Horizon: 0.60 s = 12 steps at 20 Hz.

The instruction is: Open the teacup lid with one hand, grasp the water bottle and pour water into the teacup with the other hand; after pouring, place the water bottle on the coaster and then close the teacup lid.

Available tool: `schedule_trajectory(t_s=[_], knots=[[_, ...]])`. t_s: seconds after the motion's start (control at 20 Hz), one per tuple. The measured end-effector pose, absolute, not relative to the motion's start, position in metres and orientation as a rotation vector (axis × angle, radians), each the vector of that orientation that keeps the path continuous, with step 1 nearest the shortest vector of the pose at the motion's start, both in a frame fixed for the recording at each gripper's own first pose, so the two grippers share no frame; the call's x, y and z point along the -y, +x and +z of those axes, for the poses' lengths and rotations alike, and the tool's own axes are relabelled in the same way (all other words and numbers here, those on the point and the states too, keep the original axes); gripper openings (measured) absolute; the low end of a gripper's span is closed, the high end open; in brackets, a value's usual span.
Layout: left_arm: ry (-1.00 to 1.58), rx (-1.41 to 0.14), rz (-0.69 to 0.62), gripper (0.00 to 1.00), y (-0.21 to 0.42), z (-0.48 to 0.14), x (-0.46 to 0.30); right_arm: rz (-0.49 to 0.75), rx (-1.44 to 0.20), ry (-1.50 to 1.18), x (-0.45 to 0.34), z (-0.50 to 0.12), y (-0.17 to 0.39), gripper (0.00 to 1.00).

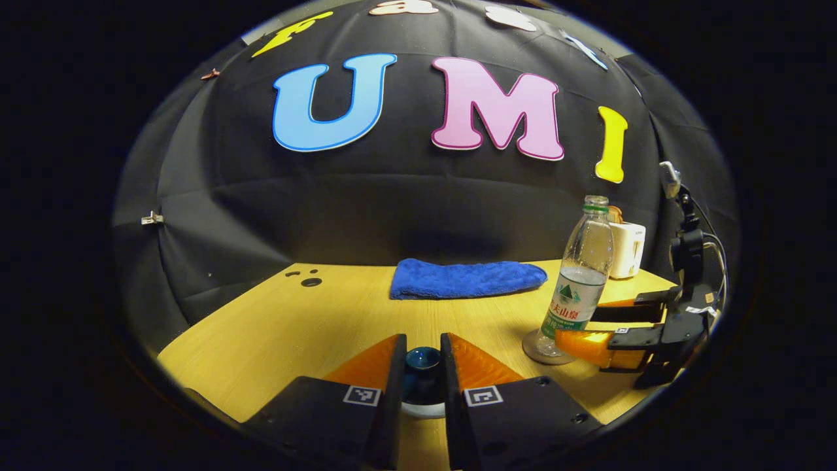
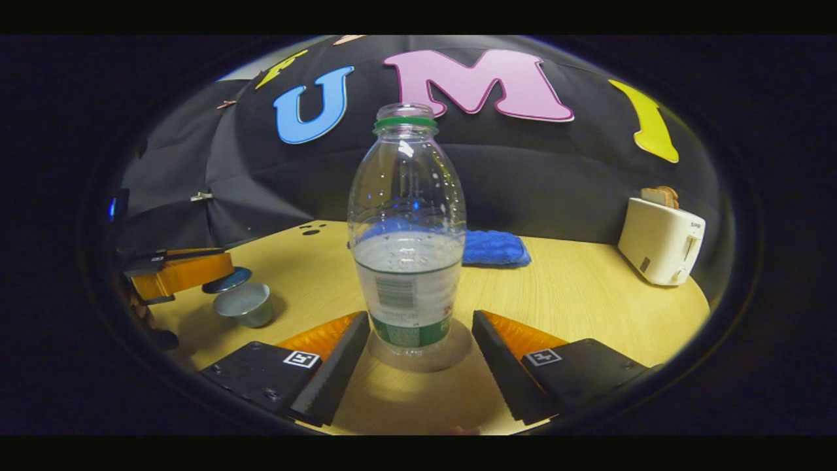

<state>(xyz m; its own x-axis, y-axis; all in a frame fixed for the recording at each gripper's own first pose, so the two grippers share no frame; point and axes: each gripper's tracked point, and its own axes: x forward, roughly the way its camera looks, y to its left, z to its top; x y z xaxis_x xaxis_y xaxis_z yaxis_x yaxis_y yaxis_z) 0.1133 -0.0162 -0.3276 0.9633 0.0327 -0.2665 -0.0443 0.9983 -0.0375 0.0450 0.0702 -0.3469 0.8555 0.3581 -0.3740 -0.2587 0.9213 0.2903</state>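
Bottle (image 2: 407, 229) stands upright on its coaster (image 2: 418, 356) between my right fingers (image 2: 418, 366), spread wide, apparently not touching; my left fingers (image 1: 422, 376) pinch the lid's knob (image 1: 422, 361), teacup (image 2: 245, 304) open on the desk (image 2: 588, 307)

Bottle (image 2: 407, 229): clear plastic, green neck ring, white and green label. Coaster (image 2: 418, 356): translucent brownish. Cup (image 2: 245, 304): pale grey-green. Lid (image 1: 422, 366): dark teal glaze, white rim. Cloth (image 1: 465, 278): bright blue. Toaster (image 2: 660, 241): cream-white, brown toast. Table (image 2: 588, 301): pale yellow woodgrain.
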Motion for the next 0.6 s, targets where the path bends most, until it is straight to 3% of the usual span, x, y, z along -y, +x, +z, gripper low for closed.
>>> schedule_trajectory(t_s=[0.4,0.45,0.6], knots=[[-0.027,-0.319,0.029,0.34,0.115,-0.352,0.026,0.334,-0.46,0.221,-0.054,-0.346,0.021,0.98],[-0.016,-0.314,0.029,0.35,0.116,-0.35,0.027,0.331,-0.456,0.222,-0.052,-0.343,0.02,0.93],[-0.005,-0.323,0.023,0.45,0.115,-0.35,0.029,0.32,-0.442,0.231,-0.048,-0.331,0.017,0.97]])
